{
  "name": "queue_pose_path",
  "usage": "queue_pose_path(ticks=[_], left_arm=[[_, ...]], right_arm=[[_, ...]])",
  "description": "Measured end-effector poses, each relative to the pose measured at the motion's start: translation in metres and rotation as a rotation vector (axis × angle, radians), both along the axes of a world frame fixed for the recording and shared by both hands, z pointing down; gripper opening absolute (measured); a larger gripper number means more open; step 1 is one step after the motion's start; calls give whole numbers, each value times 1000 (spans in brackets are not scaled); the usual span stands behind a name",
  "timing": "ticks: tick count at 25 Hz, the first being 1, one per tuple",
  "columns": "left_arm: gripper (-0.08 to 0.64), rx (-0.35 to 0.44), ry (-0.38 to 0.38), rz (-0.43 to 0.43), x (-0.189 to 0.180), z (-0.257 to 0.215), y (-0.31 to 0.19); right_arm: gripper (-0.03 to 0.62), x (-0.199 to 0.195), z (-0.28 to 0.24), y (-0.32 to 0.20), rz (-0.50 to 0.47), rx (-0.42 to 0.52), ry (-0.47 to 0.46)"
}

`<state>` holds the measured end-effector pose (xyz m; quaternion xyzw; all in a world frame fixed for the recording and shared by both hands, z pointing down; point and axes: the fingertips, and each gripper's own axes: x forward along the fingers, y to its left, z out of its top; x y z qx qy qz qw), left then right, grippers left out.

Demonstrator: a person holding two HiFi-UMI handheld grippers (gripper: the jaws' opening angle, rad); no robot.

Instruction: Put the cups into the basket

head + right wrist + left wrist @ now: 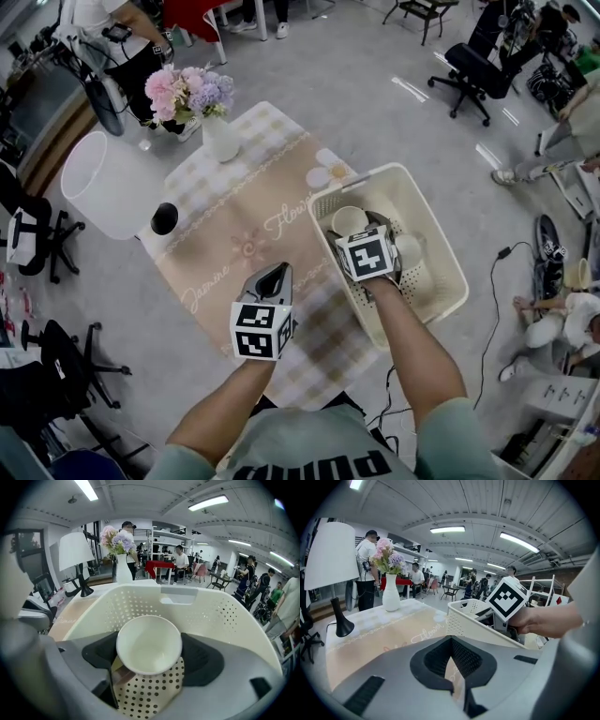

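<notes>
Table (221, 246) with a patterned cloth, white basket (448, 292) at its right edge. Right gripper (150, 658) is inside the basket, jaws pinching a white cup (148, 639). Left gripper (452, 667) hovers over the table, jaws pressed together, empty.

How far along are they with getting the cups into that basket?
Nearly finished, it seems. Done: at least one loose white cup lies in the basket. In hand: the right hand-held gripper holds a further white cup low inside it. The left hand-held gripper is shut on nothing. Left: no cups show on the tablecloth, so probably only the release.
</notes>
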<state>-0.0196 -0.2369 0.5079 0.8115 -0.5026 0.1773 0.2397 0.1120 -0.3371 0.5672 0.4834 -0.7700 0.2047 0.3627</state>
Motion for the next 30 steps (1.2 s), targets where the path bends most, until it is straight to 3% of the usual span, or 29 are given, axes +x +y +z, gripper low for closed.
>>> queue_pose_path(ticks=[12, 21, 25, 30], left_arm=[[2, -7, 0, 13, 5, 3, -2], [2, 2, -1, 12, 5, -2, 0], [2, 13, 0, 18, 7, -7, 2], [2, 40, 4, 25, 9, -19, 8]], right_arm=[[391, -2, 6, 4, -7, -34, 70], [391, 3, -2, 6, 2, -52, 24], [391, 6, -21, 9, 3, -16, -5], [391, 10, -67, 22, -5, 99, -34]])
